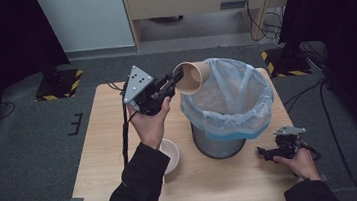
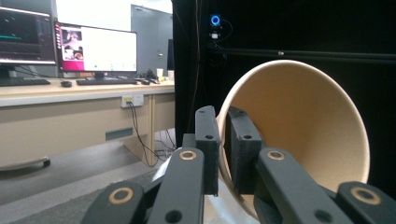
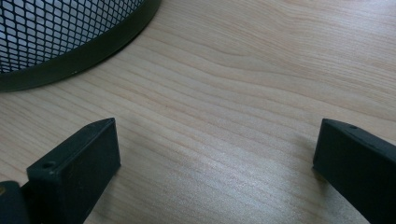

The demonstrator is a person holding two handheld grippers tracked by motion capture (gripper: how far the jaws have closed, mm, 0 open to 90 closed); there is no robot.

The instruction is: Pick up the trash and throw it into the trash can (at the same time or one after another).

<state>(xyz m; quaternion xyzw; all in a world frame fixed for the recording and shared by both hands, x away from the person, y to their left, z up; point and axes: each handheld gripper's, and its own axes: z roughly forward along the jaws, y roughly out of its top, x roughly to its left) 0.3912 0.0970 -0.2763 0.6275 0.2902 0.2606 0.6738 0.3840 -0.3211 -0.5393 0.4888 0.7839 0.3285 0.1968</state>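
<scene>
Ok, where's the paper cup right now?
In the high view the paper cup is tipped on its side, pinched at its rim by the left gripper, over the left rim of the bag-lined bin.

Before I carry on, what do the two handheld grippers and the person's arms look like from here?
Both are black two-jaw tools. The left gripper carries a grey three-cornered plate dotted with small holes, and a black cable trails from it. Its jaw links bear brass-coloured ring rivets, and the blocky pads have small screw holes. The right gripper also has a grey plate on top. Both sleeves are dark.
</scene>
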